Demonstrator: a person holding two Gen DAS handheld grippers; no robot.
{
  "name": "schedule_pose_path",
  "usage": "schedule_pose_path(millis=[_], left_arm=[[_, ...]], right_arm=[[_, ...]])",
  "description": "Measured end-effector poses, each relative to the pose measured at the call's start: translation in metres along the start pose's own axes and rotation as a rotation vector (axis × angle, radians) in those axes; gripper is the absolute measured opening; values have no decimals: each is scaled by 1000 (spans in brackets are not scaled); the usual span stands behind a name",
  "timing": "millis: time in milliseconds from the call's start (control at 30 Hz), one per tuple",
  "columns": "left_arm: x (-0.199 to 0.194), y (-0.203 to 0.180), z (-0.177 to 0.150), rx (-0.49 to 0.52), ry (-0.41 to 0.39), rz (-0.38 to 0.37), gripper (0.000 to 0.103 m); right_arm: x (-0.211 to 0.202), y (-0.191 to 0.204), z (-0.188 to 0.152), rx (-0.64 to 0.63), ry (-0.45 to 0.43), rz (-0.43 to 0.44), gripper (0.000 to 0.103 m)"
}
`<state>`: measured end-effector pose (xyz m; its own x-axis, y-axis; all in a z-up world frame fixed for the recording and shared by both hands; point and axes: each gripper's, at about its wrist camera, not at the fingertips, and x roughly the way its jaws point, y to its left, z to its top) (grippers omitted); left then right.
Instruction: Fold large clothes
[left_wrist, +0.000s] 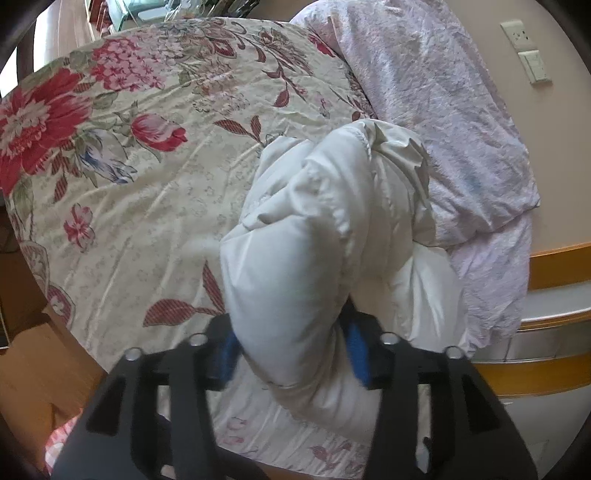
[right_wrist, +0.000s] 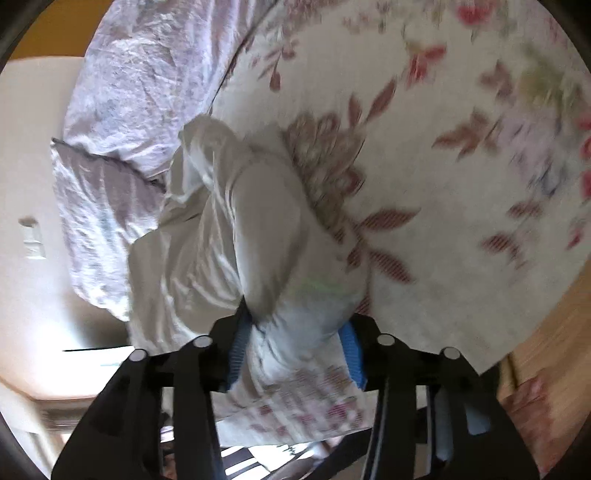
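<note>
left gripper (left_wrist: 293, 356): jaws half apart, puffy white garment (left_wrist: 295, 240) bulging between blue pads, touching both | right gripper (right_wrist: 293, 349): likewise, clasping garment fold | floral bedspread (left_wrist: 147, 147) beneath

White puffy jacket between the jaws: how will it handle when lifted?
The white padded jacket is probably floppy: it sags in soft folds on the floral bedspread. Likely light for its bulk, being puffy. Its sheen suggests slippery fabric that may slide from the blue pads.
</note>
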<state>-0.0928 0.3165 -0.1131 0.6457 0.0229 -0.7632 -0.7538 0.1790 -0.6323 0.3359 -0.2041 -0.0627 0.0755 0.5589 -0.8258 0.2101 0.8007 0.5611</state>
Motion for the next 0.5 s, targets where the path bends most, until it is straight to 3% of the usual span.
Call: schedule_pose_path(millis=[67,233,333,500], left_arm=[[1,-1,0,9,-1,10,67],[5,-1,1,17,11,18,73],[8,2,2,11,12,18,73],[13,1,4,10,9,14,73]], right_arm=[[-8,8,2,-52,-62,-84,51],[-23,59,-2,-299,-259,-330,53],[-18,91,-12,-444,-288,-297,52],[25,148,-44,-651,-142,-137,50]])
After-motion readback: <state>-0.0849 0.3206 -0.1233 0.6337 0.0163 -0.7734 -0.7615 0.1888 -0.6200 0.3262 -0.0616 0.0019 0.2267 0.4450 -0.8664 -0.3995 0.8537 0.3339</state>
